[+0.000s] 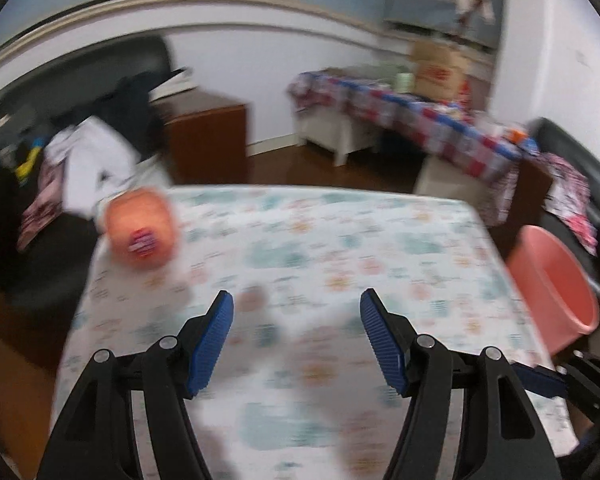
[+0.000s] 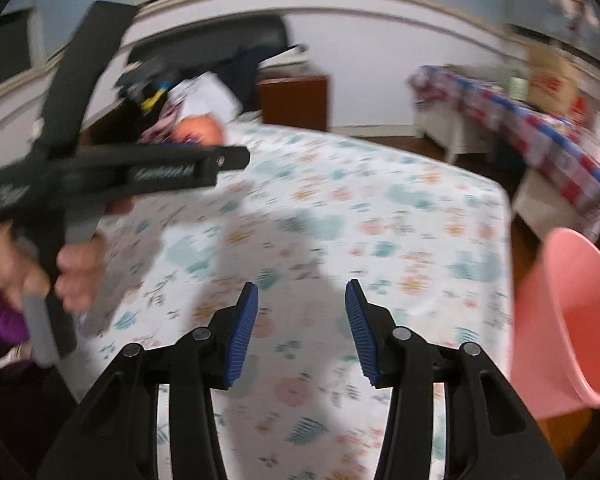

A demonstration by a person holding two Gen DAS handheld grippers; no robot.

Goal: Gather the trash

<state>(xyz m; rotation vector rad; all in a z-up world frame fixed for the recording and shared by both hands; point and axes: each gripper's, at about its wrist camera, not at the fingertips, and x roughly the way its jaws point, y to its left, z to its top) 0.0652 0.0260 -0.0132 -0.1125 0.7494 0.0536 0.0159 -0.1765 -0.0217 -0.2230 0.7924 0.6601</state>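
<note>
1. Your left tool (image 1: 296, 308) is wide open w/ nothing between the blue pads, hanging over the near part of the worktop (image 1: 340, 240) and its flowery cloth.
2. Your right tool (image 2: 302, 300) has its jaws apart too, a narrower gap than the left, and nothing's in there either. It's over the near middle of the same worktop.
3. Trash-wise, the only thing on the cloth is an orange packet (image 1: 142, 228) w/ a small red label, sitting at the far left corner. It's well apart from both tools. Pic's blurry so can't tell exactly what it is.
4. From the right cam that packet (image 2: 198, 130) is mostly hidden behind your left tool (image 2: 224, 156), which you're holding by the handle in your left hand (image 2: 72, 268), purple sleeve showing.
5. The pink bucket (image 1: 556, 288) stands just beside the right edge of the worktop, mouth tilted toward the cam. Looks empty as far as I can see inside.
6. Background: a pile of clothes (image 1: 92, 152) past the left corner, and a side table w/ checked cloth (image 1: 420, 120) further back right.
</note>
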